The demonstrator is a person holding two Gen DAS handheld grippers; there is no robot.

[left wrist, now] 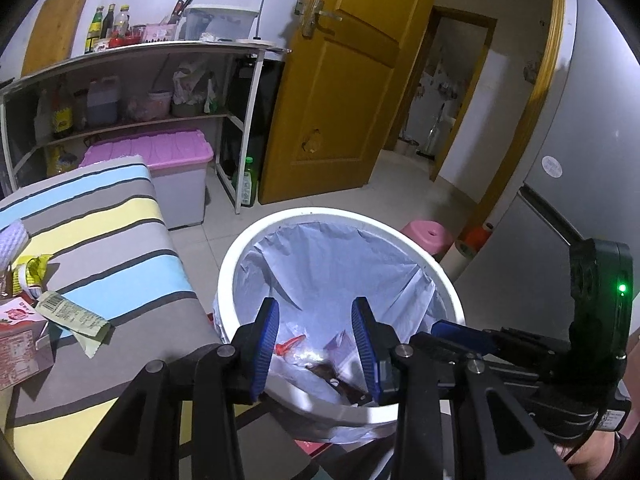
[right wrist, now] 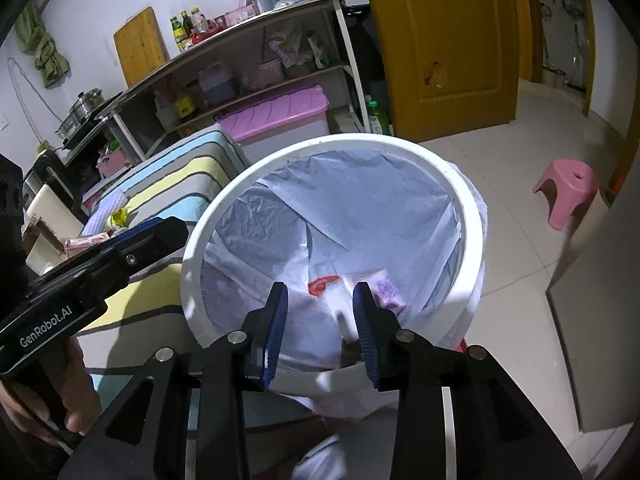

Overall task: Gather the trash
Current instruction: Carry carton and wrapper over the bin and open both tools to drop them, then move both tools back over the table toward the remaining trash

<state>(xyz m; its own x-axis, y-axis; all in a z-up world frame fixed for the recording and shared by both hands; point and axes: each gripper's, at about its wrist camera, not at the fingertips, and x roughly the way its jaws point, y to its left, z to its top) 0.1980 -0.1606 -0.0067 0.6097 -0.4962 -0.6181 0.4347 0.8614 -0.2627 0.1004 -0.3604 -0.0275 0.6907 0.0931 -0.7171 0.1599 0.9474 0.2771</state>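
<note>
A white trash bin point(left wrist: 240, 240) with a pale blue liner stands beside the striped table point(left wrist: 120, 240); it also shows in the right wrist view point(right wrist: 472, 208). Wrappers lie at its bottom: a red piece point(left wrist: 289, 345), a brown one point(left wrist: 340, 384), a purple packet point(right wrist: 386, 292). My left gripper point(left wrist: 316, 308) is open and empty over the bin. My right gripper point(right wrist: 320, 292) is open and empty over the bin too. On the table lie a green wrapper point(left wrist: 72, 316), a yellow wrapper point(left wrist: 28, 272) and a pink carton point(left wrist: 18, 340).
A shelf rack point(left wrist: 132, 80) with bottles stands behind, a pink-lidded box point(left wrist: 160, 152) beneath it. A pink stool point(right wrist: 568, 188) is on the tiled floor. A yellow door point(left wrist: 340, 80) is open. A fridge point(left wrist: 592, 120) stands at right.
</note>
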